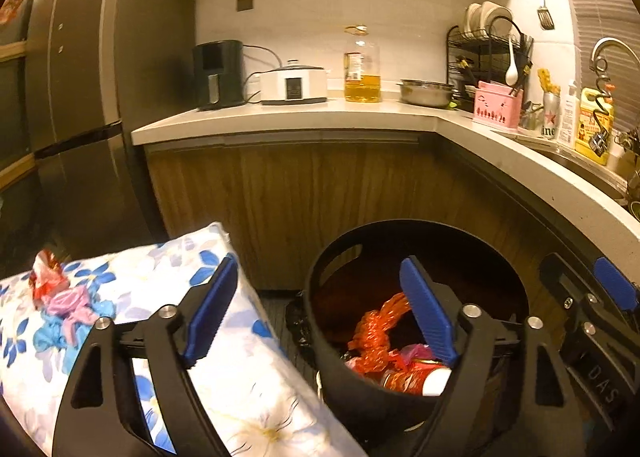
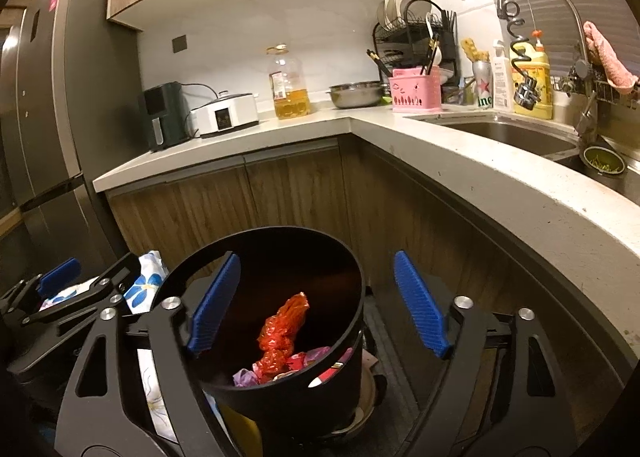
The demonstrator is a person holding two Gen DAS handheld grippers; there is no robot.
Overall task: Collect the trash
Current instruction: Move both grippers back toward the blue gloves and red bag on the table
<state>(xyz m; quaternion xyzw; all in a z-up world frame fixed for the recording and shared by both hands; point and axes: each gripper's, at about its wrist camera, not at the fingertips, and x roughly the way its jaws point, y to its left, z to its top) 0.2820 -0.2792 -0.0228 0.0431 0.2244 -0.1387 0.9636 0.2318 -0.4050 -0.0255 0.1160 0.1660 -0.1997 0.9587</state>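
The red crumpled wrapper (image 2: 282, 331) lies in the black bin (image 2: 352, 333), ahead of and below your right gripper (image 2: 318, 307), loose between its spread fingers. Your left gripper (image 1: 320, 313) tilts downward, jaws wide and empty, its right finger (image 1: 428, 313) over the bin.

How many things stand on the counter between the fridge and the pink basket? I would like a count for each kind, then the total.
Black air fryer: 1
White cooker: 1
Oil bottle: 1
Steel bowl: 1
Total: 4
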